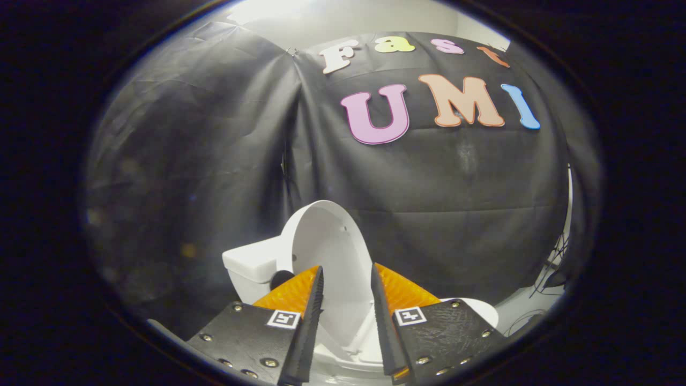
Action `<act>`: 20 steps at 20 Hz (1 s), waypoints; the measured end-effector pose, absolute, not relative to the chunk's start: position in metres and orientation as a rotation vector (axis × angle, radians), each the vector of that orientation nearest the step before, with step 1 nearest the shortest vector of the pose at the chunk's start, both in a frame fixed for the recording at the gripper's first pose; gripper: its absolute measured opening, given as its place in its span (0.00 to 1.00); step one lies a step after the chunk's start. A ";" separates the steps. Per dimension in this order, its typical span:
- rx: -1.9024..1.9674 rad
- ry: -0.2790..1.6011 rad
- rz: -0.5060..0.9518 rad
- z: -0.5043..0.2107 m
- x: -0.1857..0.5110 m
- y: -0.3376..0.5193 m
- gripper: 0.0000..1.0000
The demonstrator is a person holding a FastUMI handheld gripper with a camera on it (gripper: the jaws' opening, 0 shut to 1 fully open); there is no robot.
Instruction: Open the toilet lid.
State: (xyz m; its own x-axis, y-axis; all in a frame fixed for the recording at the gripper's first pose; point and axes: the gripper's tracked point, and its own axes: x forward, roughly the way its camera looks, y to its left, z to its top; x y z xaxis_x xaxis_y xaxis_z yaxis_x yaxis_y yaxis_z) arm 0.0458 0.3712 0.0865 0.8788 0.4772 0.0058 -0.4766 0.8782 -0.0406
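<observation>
A white toilet tank [247, 264] stands at left against the booth's wall, the lid [327, 252] raised upright just ahead of the gripper [346, 281]. The lid looks free to tip back down if nudged. The fingers [310, 316] stand parted, gripping nothing, the lid showing in the gap between them; contact cannot be told.

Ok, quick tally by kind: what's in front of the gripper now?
Toilet lid, raised upright, beyond the open fingers: 1
Toilet tank: 1
Toilet seat: 1
Cable bundle by the wall: 1
Gripper, holding nothing: 1
Total: 5
</observation>
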 end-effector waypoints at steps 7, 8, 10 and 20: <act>-0.046 -0.006 0.489 0.089 0.049 0.347 0.52; -0.048 -0.003 0.487 0.090 0.048 0.345 0.58; -0.049 -0.009 0.472 0.093 0.048 0.334 0.68; -0.037 0.004 0.402 0.094 0.059 0.279 0.98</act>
State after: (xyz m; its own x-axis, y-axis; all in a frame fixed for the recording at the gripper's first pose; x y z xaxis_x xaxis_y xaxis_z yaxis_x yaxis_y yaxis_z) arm 0.0585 0.2790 0.0944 0.9201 0.3915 -0.0112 -0.3916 0.9194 -0.0353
